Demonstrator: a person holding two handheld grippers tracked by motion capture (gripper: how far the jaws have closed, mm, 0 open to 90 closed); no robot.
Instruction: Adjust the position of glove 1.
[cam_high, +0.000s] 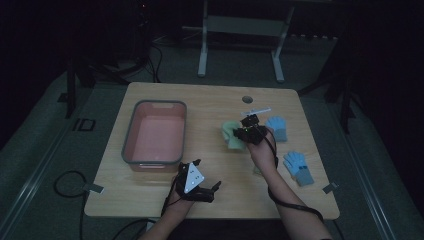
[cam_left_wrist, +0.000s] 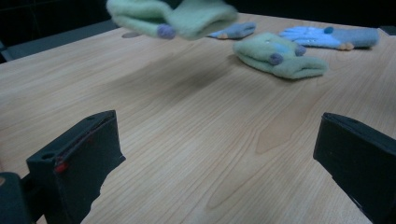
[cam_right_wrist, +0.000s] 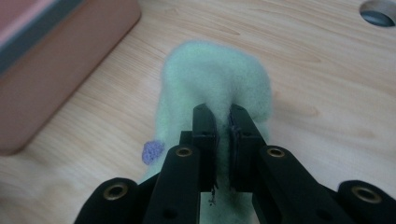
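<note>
Black jaws of the right gripper (cam_right_wrist: 223, 126) pinch a green glove (cam_right_wrist: 215, 79) at frame centre, lifted off the table (cam_high: 210, 100). Lower left, the left gripper (cam_high: 206, 179) stands released, with 2 blue gloves (cam_high: 276, 127) at right.

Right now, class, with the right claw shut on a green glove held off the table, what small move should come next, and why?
Probably carry the green glove leftward toward the pink bin. The right claw is pinched on it and it hangs above the table, as the left claw view shows. The bin is open and looks like the likely drop spot.
</note>
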